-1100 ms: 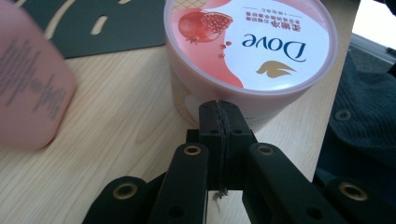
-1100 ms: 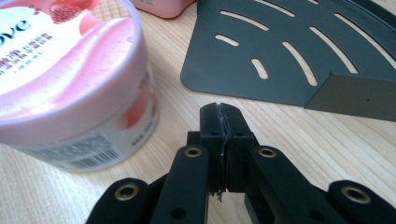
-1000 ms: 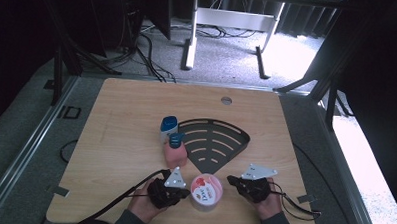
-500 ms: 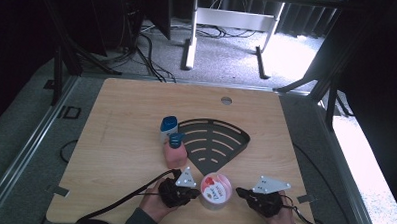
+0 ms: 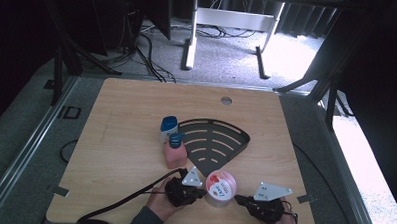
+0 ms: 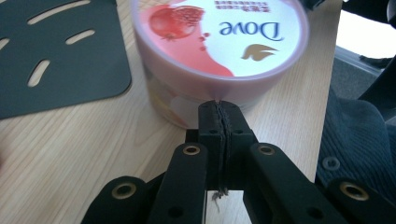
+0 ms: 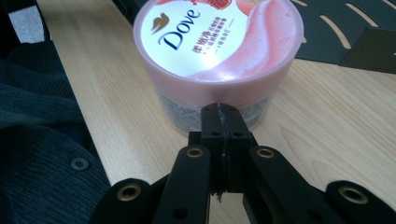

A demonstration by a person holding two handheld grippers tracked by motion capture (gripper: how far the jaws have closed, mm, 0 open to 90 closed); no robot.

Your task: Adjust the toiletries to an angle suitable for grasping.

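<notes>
Left gripper [image 6: 218, 109]: jaws pressed together, holding nothing.
Right gripper [image 7: 218, 112]: jaws likewise together, holding nothing.
Dove tub [image 5: 220, 186]: between both tips, just ahead of each.
Risk: uneven push from either side likely to skid or tip tub.
Edge: table [image 5: 126, 114] near rim close behind grippers.
Room: black slotted mat [image 5: 213, 140] beyond, bare wood past that.

Blown-out daylight at right, dim surroundings elsewhere

The desk [image 5: 126, 114] had a light wood top with a round hole [image 5: 226, 100] near its far edge. Grey carpet [image 5: 223, 53] surrounded it, crossed by black cables [image 5: 148, 55]. Bright light fell on the floor at right, beyond a white metal frame [image 5: 229, 23].
</notes>
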